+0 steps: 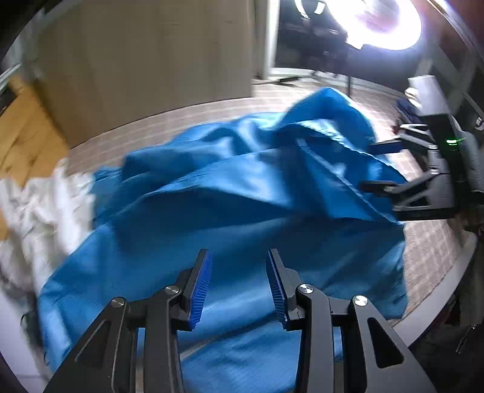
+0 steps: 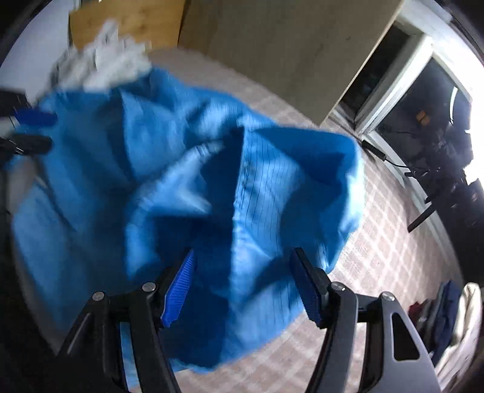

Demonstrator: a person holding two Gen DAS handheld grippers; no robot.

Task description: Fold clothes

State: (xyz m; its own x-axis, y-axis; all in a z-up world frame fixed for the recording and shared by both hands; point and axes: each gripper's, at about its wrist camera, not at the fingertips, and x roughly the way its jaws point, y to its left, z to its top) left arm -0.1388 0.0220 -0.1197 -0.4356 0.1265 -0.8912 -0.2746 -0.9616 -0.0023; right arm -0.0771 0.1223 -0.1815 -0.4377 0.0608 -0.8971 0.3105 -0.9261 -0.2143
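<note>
On the checked counter (image 2: 378, 241) a crumpled blue garment (image 1: 230, 193) lies spread, white cloth (image 1: 36, 205) at its far left. Above it, left tool (image 1: 239, 284) and right tool (image 2: 242, 284) hang part-open, gripping nothing.

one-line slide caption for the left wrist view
Open left gripper above a crumpled blue garment, white cloth beside it.

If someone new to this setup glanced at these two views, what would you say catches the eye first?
The bright blue garment dominates both views, lying crumpled across the checked surface. The left tool and right tool both hang over it with jaws apart, nothing pinched between the ribbed blue pads. A rumpled white cloth lies at the garment's far left edge, and a glaring lamp burns in the background.
</note>
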